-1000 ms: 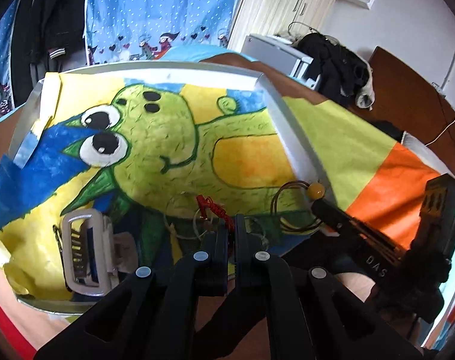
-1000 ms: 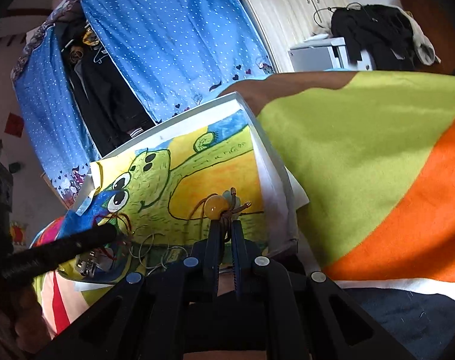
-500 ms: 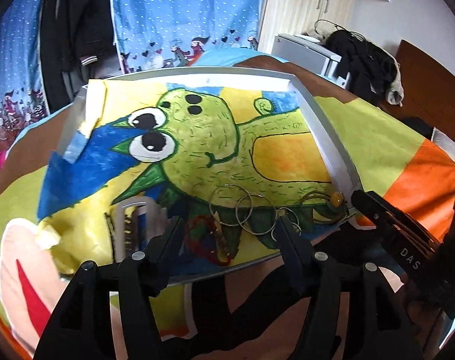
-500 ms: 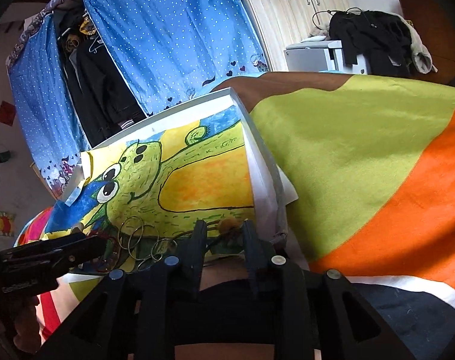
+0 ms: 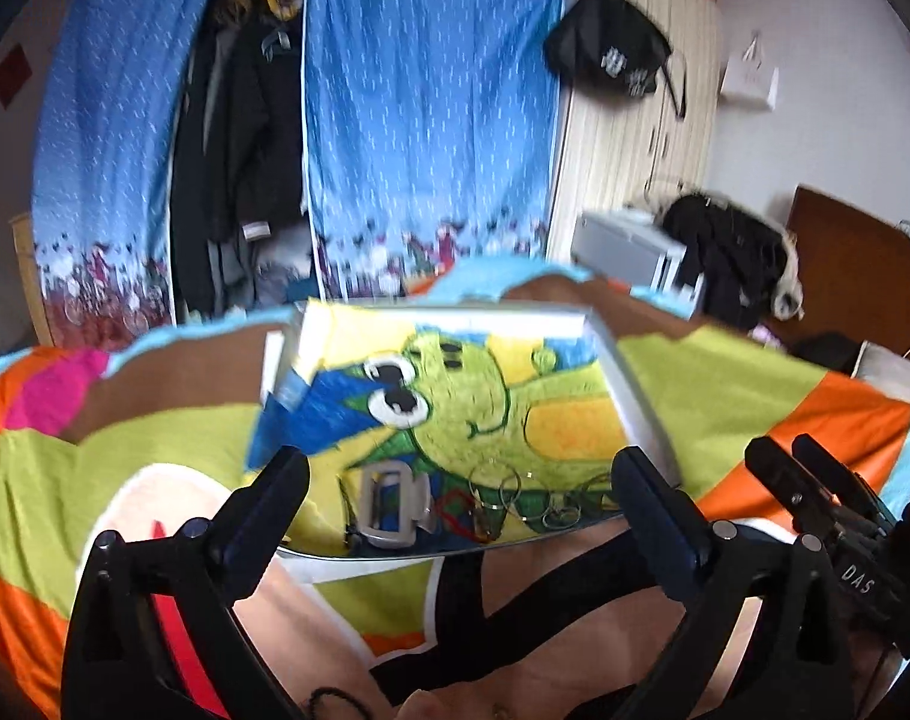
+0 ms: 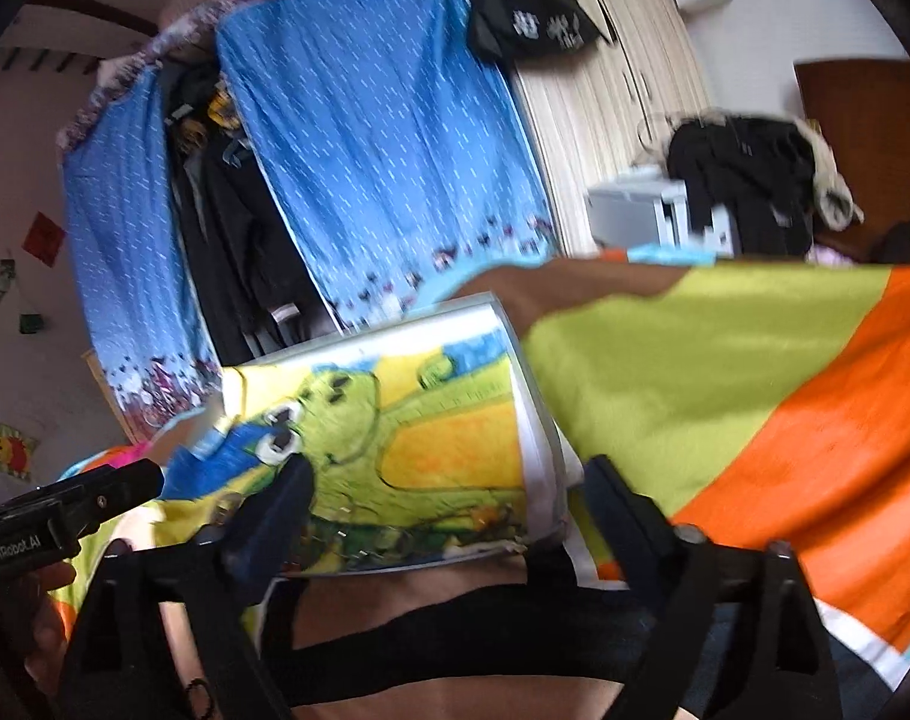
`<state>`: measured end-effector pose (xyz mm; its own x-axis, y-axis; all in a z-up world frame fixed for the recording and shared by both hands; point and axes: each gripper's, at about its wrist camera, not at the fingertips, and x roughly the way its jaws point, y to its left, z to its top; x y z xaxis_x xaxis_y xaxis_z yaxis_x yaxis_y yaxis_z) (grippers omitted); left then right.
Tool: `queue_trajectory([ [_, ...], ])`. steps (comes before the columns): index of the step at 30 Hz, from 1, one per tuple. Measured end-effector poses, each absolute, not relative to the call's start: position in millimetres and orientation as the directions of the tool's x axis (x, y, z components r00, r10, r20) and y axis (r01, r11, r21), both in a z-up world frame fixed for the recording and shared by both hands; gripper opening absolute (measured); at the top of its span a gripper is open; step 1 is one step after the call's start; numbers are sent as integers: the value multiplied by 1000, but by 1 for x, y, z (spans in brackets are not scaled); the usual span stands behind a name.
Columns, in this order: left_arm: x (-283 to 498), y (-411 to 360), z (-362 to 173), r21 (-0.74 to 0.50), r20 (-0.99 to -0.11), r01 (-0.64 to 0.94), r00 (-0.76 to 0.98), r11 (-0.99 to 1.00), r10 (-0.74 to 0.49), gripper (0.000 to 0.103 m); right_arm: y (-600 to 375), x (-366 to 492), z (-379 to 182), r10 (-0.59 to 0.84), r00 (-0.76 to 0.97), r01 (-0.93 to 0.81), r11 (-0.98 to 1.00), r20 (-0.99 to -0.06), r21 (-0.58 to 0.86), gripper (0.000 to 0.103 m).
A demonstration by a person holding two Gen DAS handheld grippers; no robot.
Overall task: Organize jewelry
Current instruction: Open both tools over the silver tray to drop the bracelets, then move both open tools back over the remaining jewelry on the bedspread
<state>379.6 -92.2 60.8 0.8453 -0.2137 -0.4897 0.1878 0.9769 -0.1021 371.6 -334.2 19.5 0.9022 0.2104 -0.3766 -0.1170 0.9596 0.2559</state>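
A white tray (image 5: 640, 402) lined with a green dinosaur picture lies on the bed. Along its near edge lie a grey hair clip (image 5: 389, 507), a red cord bracelet (image 5: 455, 510), thin metal rings (image 5: 496, 486) and a cord with an amber bead (image 6: 490, 516). My left gripper (image 5: 457, 468) hovers above and short of that edge, jaws opening wide with nothing between them. My right gripper (image 6: 449, 474) hangs over the tray's near right corner, jaws also opening and empty. Both views are blurred.
A bedspread (image 6: 694, 372) in green, orange and brown covers the bed around the tray. Behind stand blue dotted curtains (image 5: 431, 120) with dark clothes between them, a black bag (image 5: 610, 60) on a wardrobe, and a grey box (image 5: 622, 246) beside piled clothes.
Both grippers went from shut to wide open, the left by the red cord and the right letting go of the amber bead cord. Both pulled back and up from the tray.
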Motion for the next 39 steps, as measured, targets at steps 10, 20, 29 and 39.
queue_trajectory([
  [10,293,-60,99,-66,-381,136,912,988,-151,101,-308,311,46,245,934,-212,966,-260,151,103],
  [20,209,-31,96,-36,-331,91,939,995,-97,101,-287,229,53,273,944,-258,961,-185,100,103],
  [29,157,0,63,-57,-371,56,926,997,-74,101,-274,169,47,283,944,-268,958,-172,102,103],
  [39,142,34,21,-110,-521,31,850,993,-84,101,-266,136,30,256,927,-233,966,-276,112,103],
])
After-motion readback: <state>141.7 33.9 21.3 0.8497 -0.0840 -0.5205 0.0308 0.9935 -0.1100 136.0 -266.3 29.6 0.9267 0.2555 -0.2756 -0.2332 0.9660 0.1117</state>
